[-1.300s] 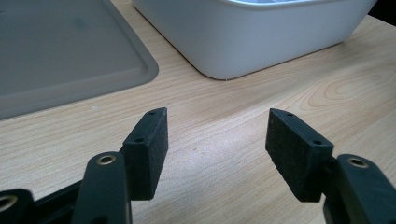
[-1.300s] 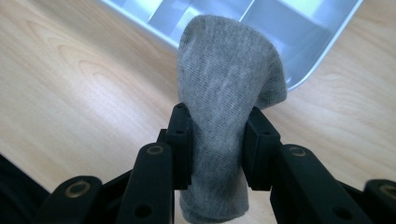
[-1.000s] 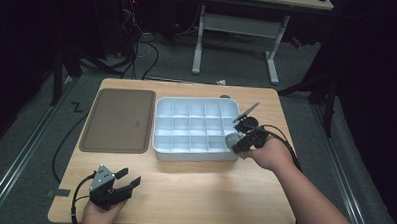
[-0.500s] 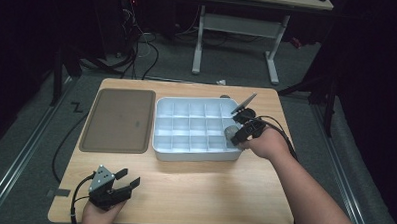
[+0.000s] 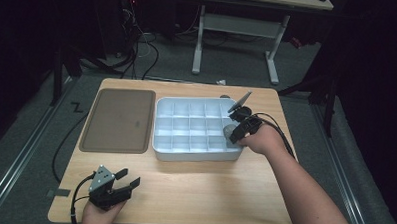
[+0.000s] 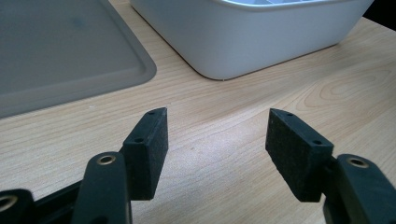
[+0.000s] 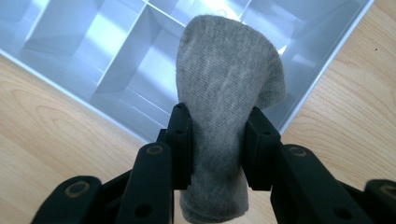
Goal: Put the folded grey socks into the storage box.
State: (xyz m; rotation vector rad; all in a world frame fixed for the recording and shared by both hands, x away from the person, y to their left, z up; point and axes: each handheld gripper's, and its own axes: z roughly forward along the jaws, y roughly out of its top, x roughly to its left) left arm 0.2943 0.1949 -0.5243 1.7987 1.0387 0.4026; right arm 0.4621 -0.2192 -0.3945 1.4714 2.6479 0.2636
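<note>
Grey rolled sock [image 7: 229, 107] sits pinched between the right gripper [image 5: 234, 134] jaws above the white divided tray [image 5: 161, 110] at its four o'clock corner; released there, it might snag a divider. Left gripper [image 6: 217, 140] idles, jaws wide.

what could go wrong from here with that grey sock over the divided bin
The right gripper pinches the grey sock only at its middle, so the loose top could flop across a divider of the white compartment bin and straddle two cells. The sock hangs near the bin's right edge, so an early release might drop it on the table.
</note>
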